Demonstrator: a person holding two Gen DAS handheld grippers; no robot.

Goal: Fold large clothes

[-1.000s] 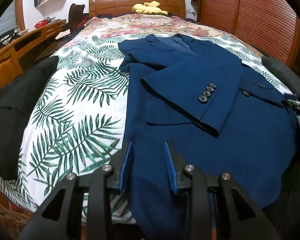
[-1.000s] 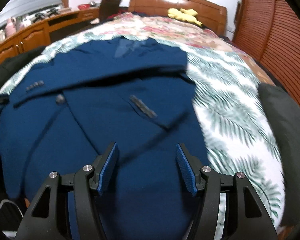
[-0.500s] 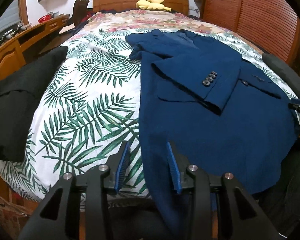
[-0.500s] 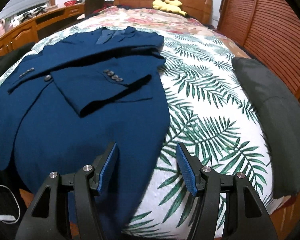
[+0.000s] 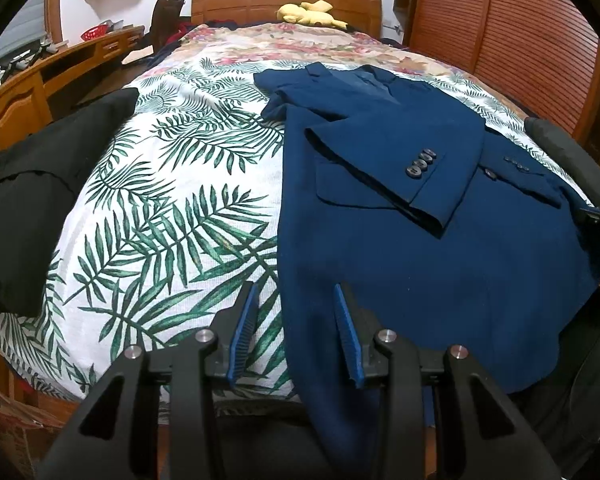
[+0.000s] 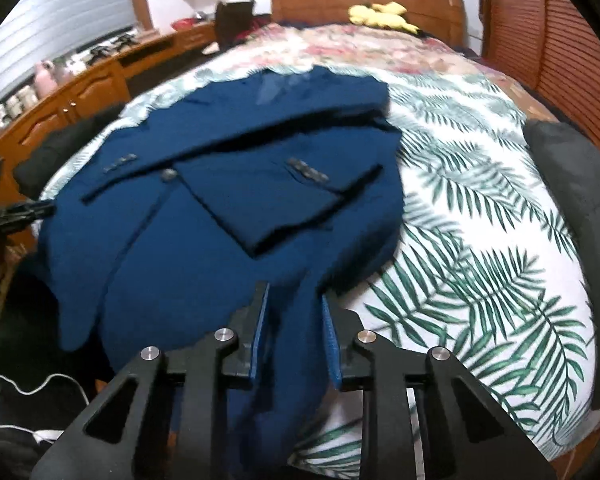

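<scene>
Blue jacket (image 5: 440, 264) lies on the bed (image 5: 172, 200), hem at its foot; right gripper (image 6: 294, 340) has just been closing on bunched hem, left gripper (image 5: 296, 332) part-open astride the other corner, gripping nothing: it should clamp before both lift evenly.

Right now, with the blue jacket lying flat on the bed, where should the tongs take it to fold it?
Grip the blue jacket at its bottom hem, one corner per tongs, coming from the foot of the bed. The hem hangs over that edge, so it is free to pinch, and both sleeves are already folded in.
</scene>
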